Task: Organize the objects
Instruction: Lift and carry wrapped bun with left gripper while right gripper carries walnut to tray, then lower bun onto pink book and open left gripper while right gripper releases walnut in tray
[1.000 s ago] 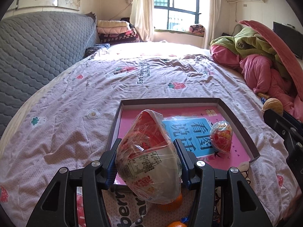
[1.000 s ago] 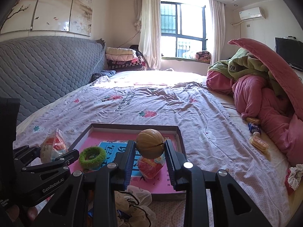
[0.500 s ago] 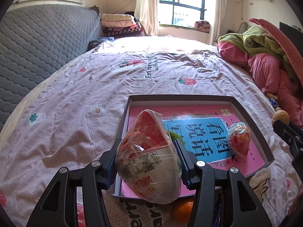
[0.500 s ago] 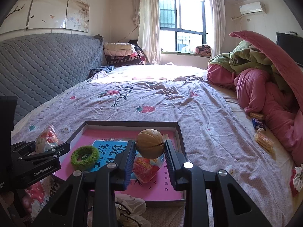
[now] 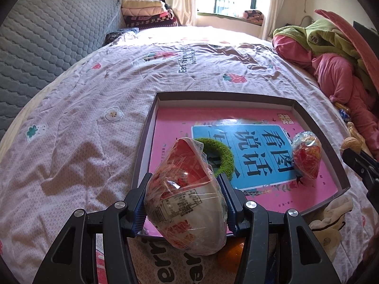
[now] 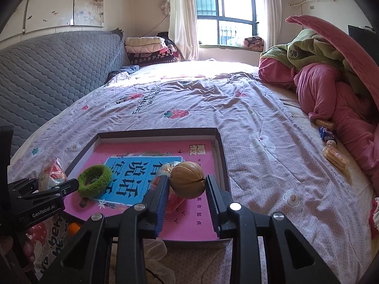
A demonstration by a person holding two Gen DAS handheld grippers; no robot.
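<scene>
Walnut (image 6: pixel 187 179) between right tongs (image 6: pixel 187 195)

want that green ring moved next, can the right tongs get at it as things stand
Probably not yet: the right tongs are shut on a walnut. The green ring lies uncovered in the box, so the path looks free once the walnut is dropped.

The right hand-held gripper (image 6: pixel 187 190) clamps a walnut (image 6: pixel 187 183) above the pink-bottomed tray (image 6: pixel 220 149) on the bed (image 6: pixel 213 99); a green ring (image 6: pixel 95 181) lies inside; the left hand-held gripper (image 6: pixel 55 184) grips a wrapped snack (image 6: pixel 52 174) at the tray's left edge.
</scene>
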